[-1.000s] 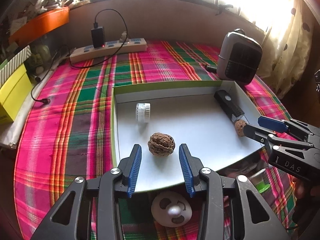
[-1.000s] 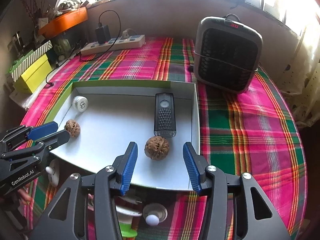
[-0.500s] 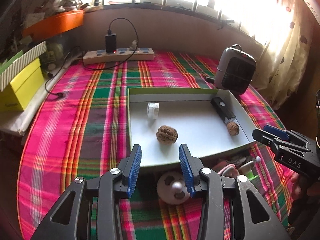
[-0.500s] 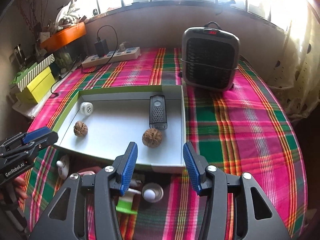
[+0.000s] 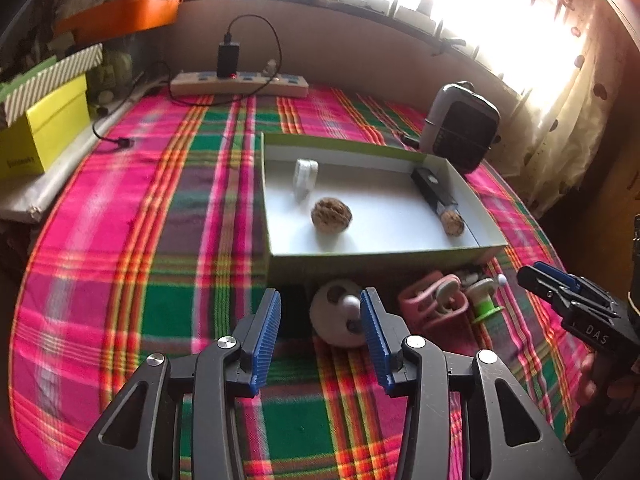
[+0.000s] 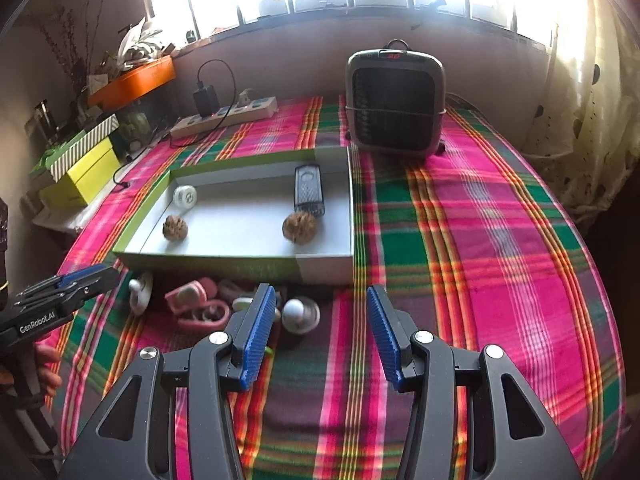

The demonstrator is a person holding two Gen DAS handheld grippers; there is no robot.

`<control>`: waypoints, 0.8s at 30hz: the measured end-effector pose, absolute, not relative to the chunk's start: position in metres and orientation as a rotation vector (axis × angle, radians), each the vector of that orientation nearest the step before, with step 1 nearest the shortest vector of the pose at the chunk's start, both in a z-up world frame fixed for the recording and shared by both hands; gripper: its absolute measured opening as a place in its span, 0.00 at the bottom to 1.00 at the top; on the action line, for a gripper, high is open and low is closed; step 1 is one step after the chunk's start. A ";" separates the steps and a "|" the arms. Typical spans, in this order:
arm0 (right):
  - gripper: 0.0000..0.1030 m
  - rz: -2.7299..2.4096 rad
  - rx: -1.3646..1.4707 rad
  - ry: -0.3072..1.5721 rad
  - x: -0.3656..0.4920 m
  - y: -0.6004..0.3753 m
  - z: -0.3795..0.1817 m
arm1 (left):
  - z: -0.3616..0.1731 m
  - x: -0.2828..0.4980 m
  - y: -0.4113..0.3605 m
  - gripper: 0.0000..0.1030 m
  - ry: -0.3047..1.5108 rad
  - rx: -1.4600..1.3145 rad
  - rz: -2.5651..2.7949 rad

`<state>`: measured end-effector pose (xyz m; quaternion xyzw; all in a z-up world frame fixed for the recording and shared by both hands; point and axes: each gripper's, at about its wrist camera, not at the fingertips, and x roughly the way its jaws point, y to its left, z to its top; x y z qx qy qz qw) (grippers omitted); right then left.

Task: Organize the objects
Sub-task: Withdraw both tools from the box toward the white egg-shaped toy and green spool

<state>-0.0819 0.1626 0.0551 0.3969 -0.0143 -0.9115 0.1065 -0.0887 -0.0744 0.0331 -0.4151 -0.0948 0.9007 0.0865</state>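
My left gripper [image 5: 320, 336] has just been opening; its blue ribbed pads stand apart and grip nothing. A white round toy with dark patches [image 5: 338, 320] lies on the plaid cloth [image 5: 160, 240] in the gap, close to the right pad; contact unclear. My right gripper [image 6: 320, 332] is parted and empty, over bare cloth. Ahead of both lies a shallow white cardboard tray with green rim [image 6: 240, 256]. Inside it: one brown wrinkled walnut [image 5: 331, 215] ahead of the left tongs, a second walnut [image 6: 299, 227] ahead of the right. The black oblong grater-like device [image 6: 308, 190] lies flat, long axis pointing away from my right tongs, near end just beside that second walnut.
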 end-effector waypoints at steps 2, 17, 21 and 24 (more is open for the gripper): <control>0.47 -2.683 1.166 -0.041 -0.079 0.161 0.054 | 0.031 -0.087 -0.074 0.39 -0.298 -1.238 2.664; 0.47 -2.662 1.204 -0.040 -0.066 0.153 0.043 | 0.015 -0.102 -0.070 0.41 -0.334 -1.297 2.596; 0.47 -2.663 1.207 -0.039 -0.067 0.152 0.044 | 0.012 -0.107 -0.067 0.41 -0.326 -1.311 2.578; 0.47 -2.662 1.212 -0.036 -0.066 0.152 0.043 | 0.011 -0.109 -0.062 0.41 -0.303 -1.317 2.579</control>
